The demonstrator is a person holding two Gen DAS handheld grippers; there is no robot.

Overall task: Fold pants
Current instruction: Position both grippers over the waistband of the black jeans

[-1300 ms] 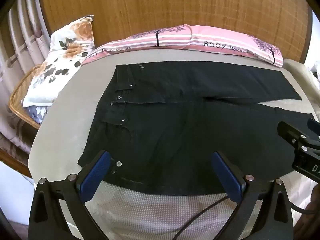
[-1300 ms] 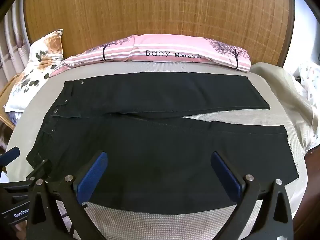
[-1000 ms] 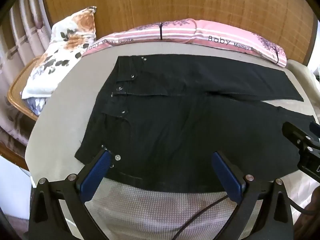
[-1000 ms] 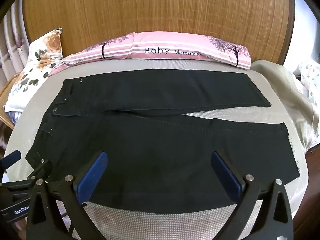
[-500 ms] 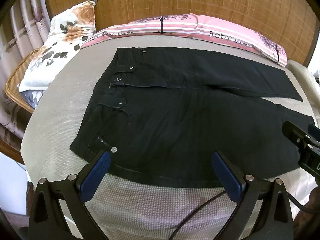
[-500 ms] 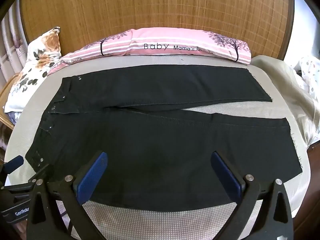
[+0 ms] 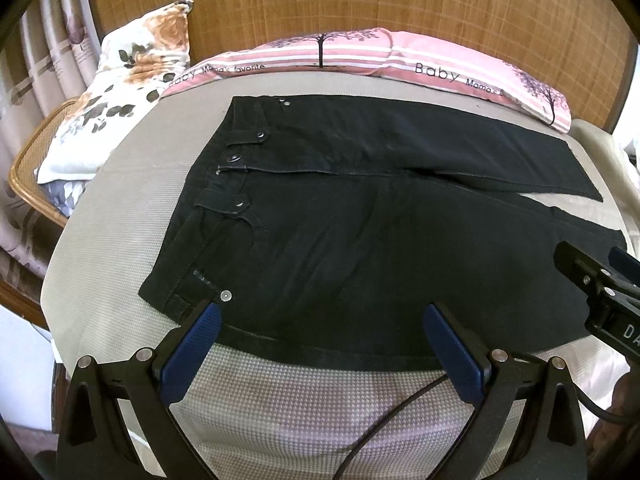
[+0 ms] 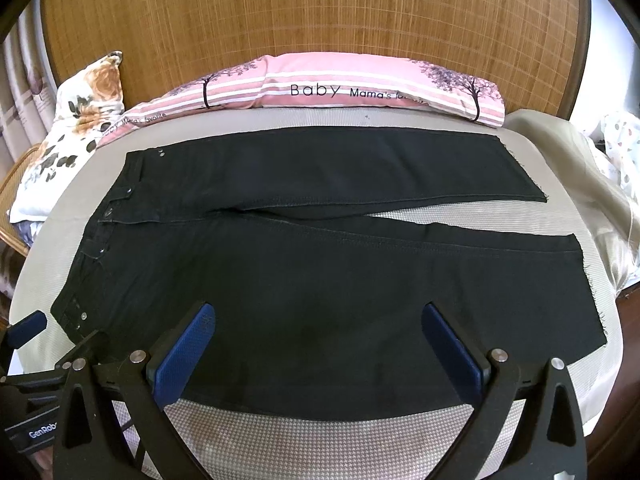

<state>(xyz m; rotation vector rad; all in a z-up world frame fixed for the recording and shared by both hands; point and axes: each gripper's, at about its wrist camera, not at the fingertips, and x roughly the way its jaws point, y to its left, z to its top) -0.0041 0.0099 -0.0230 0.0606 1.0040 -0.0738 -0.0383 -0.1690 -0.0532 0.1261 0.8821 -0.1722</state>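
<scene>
Black pants point(image 7: 360, 220) point(image 8: 320, 264) lie spread flat on the bed, waistband to the left, both legs running right and parted in a narrow V. My left gripper point(image 7: 320, 344) hangs open above the near edge of the pants by the waist corner, nothing between its blue pads. My right gripper point(image 8: 316, 344) is open too, over the near leg's lower hem side, holding nothing. In the left wrist view the right gripper point(image 7: 600, 296) shows at the right edge; in the right wrist view the left gripper point(image 8: 36, 360) shows at the lower left.
A beige mattress point(image 8: 320, 440) carries the pants. A pink striped bolster point(image 8: 320, 88) lies along the woven headboard point(image 8: 320, 12). A floral pillow point(image 7: 116, 92) and a rattan chair point(image 7: 28, 172) sit at the left. A beige sheet point(image 8: 568, 168) is bunched at the right. A black cable point(image 7: 384, 428) runs below my left gripper.
Both grippers have drawn back and risen slightly, so more of the pants and mattress shows below them. The pants have not moved. Both stay open.
</scene>
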